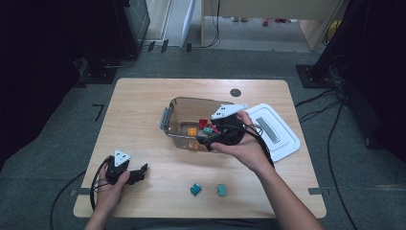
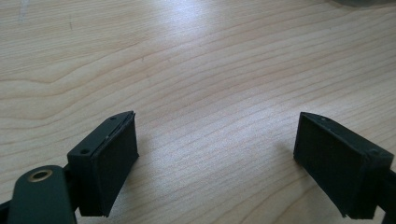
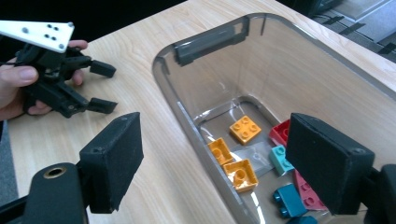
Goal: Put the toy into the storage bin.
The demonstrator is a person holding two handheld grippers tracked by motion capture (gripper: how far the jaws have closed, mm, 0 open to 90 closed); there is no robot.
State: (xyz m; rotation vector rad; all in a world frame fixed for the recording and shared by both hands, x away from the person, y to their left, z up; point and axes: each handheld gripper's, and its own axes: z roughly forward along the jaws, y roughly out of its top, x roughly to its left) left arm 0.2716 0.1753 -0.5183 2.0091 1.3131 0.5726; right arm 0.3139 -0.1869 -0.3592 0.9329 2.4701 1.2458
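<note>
- The clear bin [image 1: 178, 125] is sitting near the middle of the wooden table [image 1: 139, 110], and toy blocks are collecting on its floor: orange blocks [image 3: 244, 129], a red block [image 3: 281, 132], and teal blocks [image 3: 289, 199] are lying there loose, some touching.
- The right gripper [image 1: 213, 139] is hanging over the bin's near rim; in the right gripper view its jaws are standing wide apart with nothing between the pads, so the tool is released.
- Two teal blocks are lying on the table near the front edge, well apart from the bin: the darker block [image 1: 196, 189] at left and the lighter block [image 1: 220, 189] just beside it at right.
- The left gripper [image 1: 140, 172] is resting low at the table's front left; in the left gripper view its jaws are spread over bare wood, released and gripping nothing.
- The white lid [image 1: 282, 132] is lying flat to the right of the bin, touching or nearly touching its far side.
- Step in hand, as a judgement: a block appears to have been dropped into the bin, and the right gripper is standing ready for another.
- Next move, as a judgement: it is calling for carrying open jaws down to one of the two stray blocks, straddling it squarely, then clenching before lifting.
</note>
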